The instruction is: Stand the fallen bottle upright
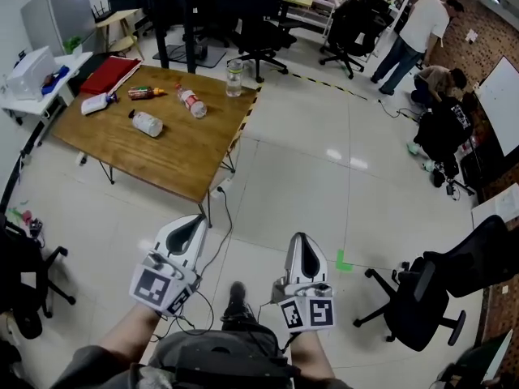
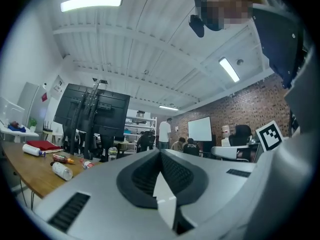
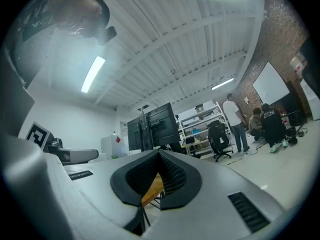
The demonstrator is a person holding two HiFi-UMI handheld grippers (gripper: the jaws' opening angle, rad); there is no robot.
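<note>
The wooden table stands ahead and to the left, well beyond both grippers. On it a pale bottle lies on its side; the left gripper view shows this pale bottle too. Nearby lie a clear bottle with a red label and a small orange bottle. A clear bottle stands upright at the table's far corner. My left gripper and right gripper hang over the floor, side by side, both shut and empty. In their own views the left gripper and right gripper show jaws meeting.
A red folder and a white object lie on the table's far left. A side desk with a white machine is at the left. Office chairs stand right and left. People are at the back right. A cable runs across the floor.
</note>
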